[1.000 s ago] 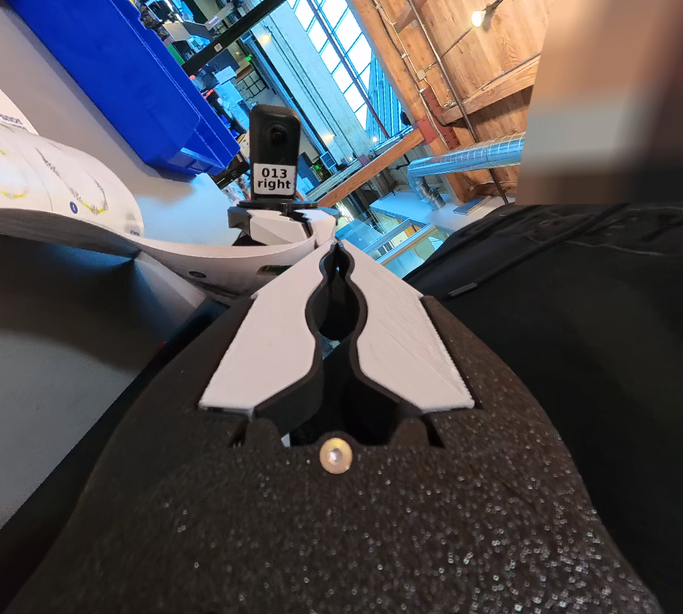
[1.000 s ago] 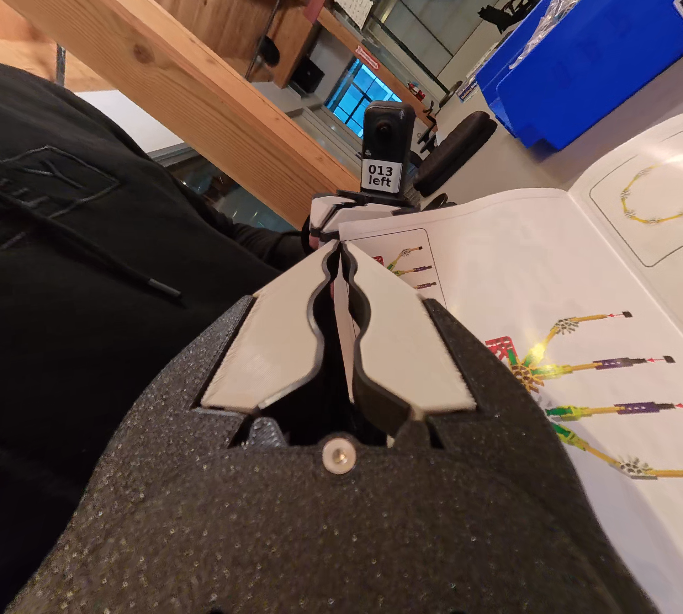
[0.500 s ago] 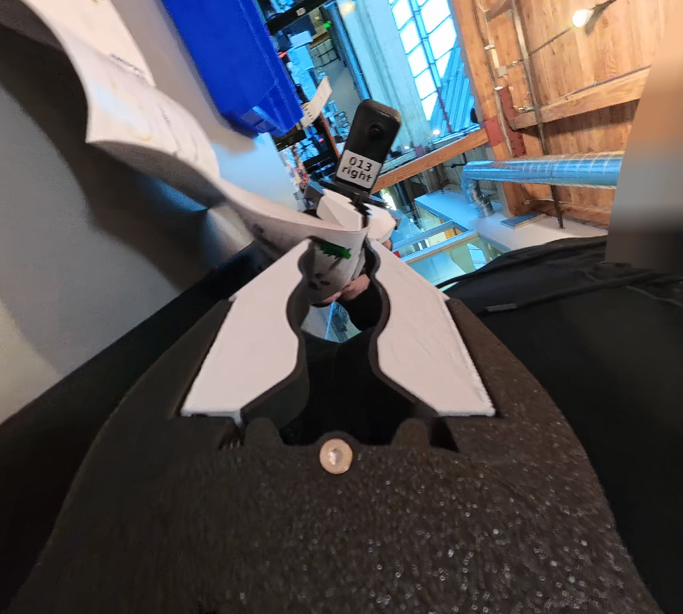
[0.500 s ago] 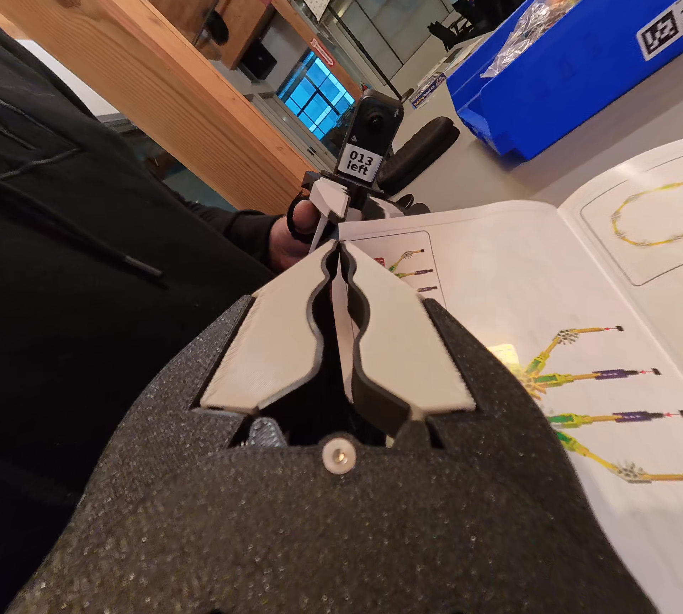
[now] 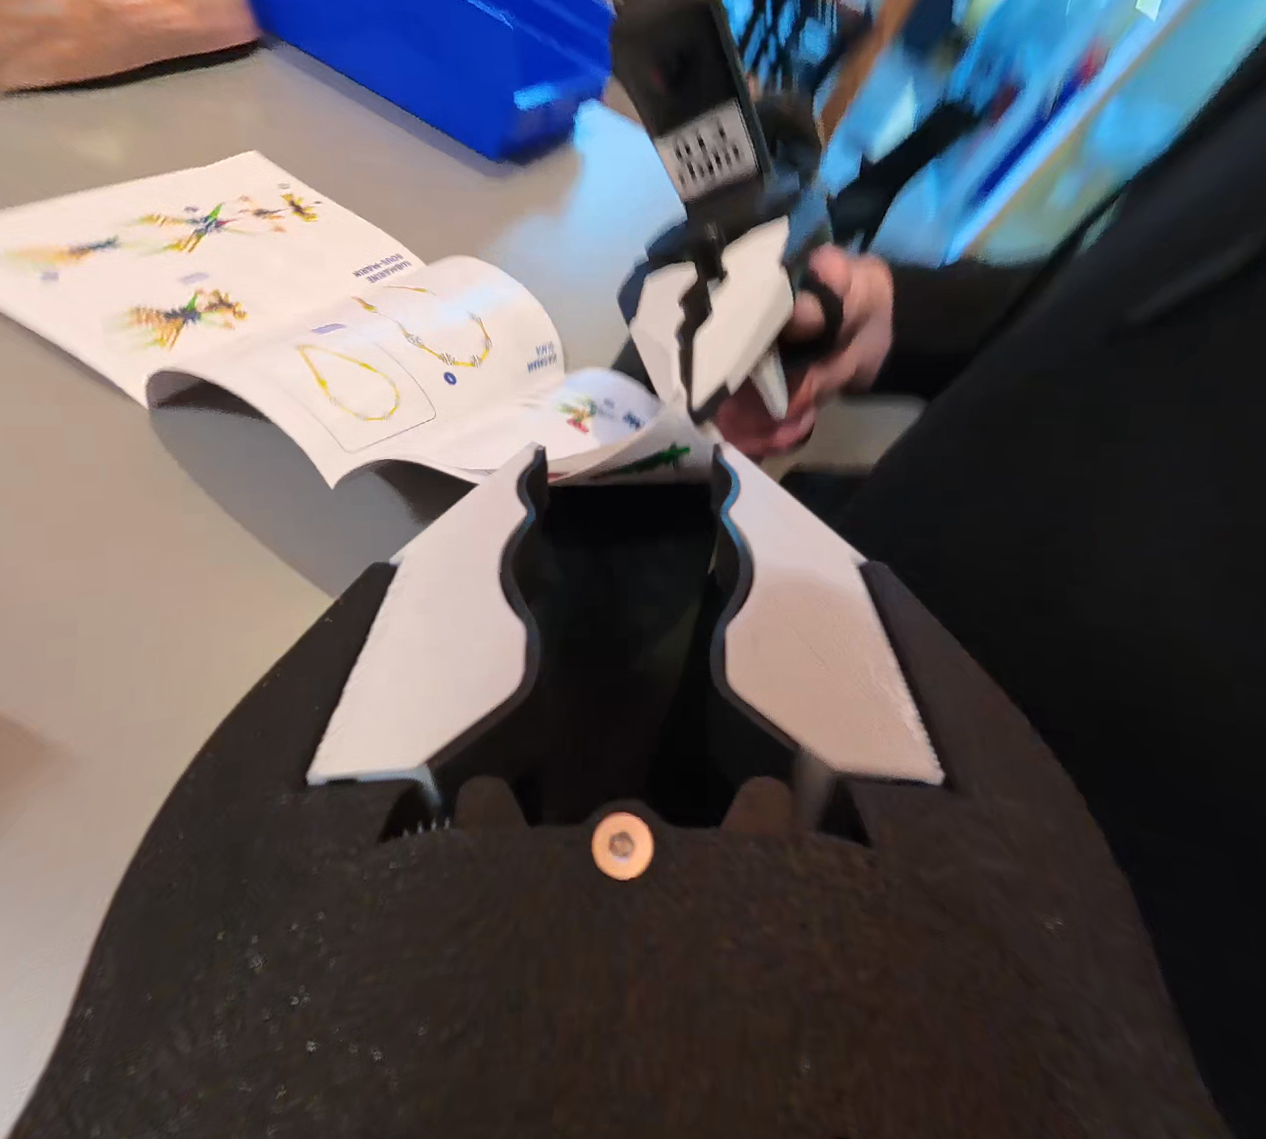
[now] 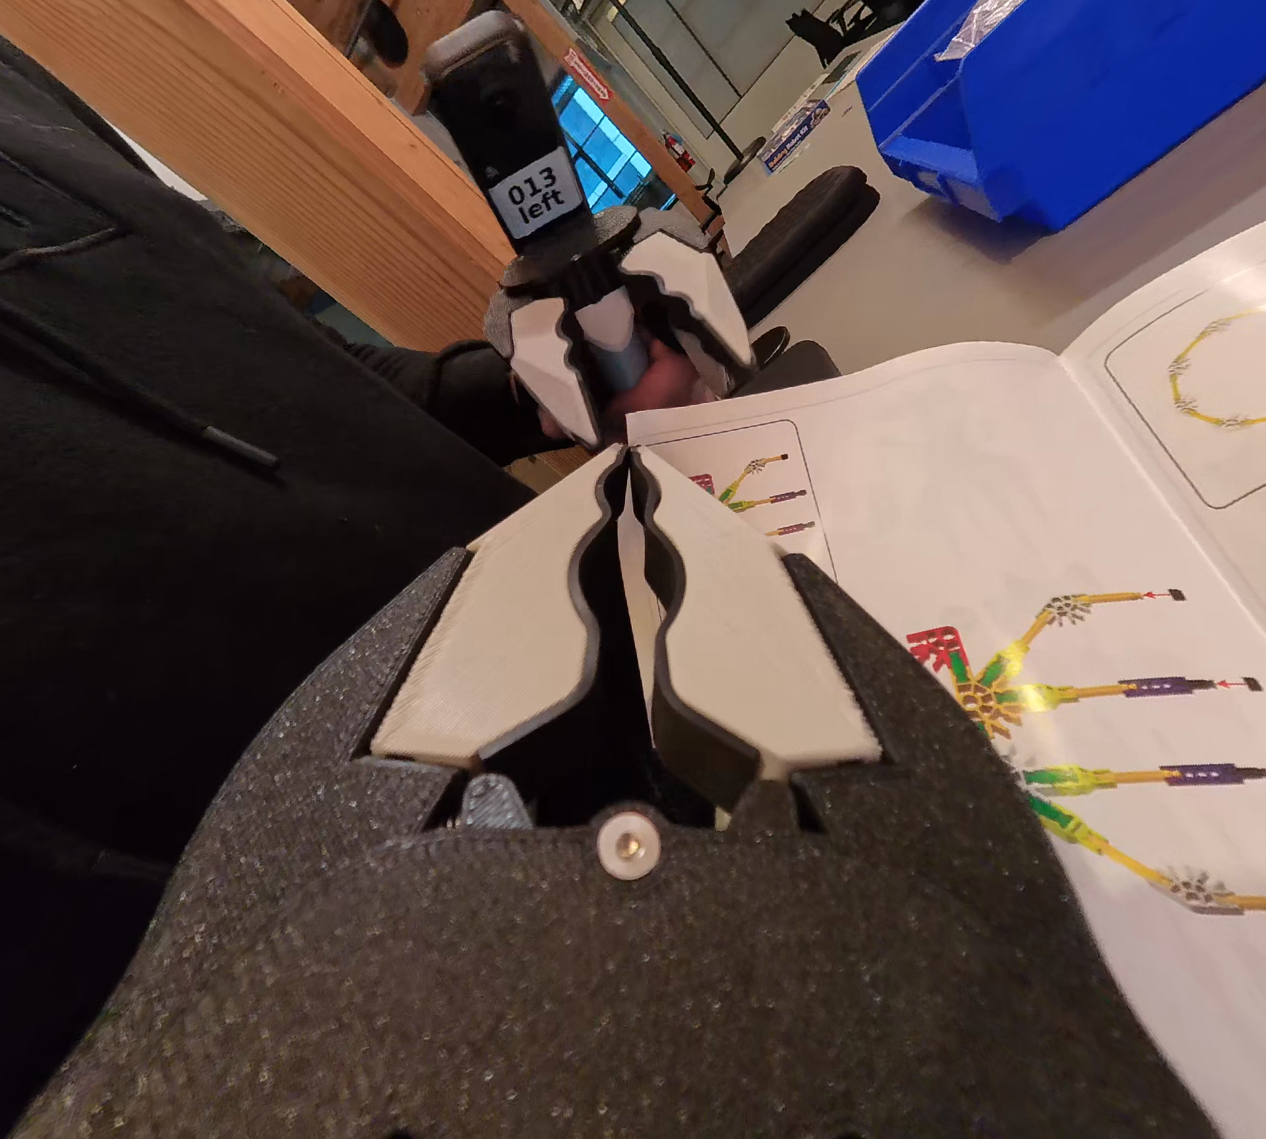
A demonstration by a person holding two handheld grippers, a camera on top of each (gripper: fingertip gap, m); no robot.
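Released by the left gripper (image 5: pixel 627 465), now spread wide and empty, the booklet (image 6: pixel 959 489) page stays pinched in the right gripper (image 6: pixel 627 452); a firm, gentle pull avoids tearing.

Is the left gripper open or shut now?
Open. The left gripper shows a wide dark gap between its fingers; nothing sits between them, and the booklet page lies just beyond.

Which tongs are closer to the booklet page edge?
Right. The right tongs are shut on the page edge of the booklet; the left tongs stand open just short of its curled corner, holding nothing.
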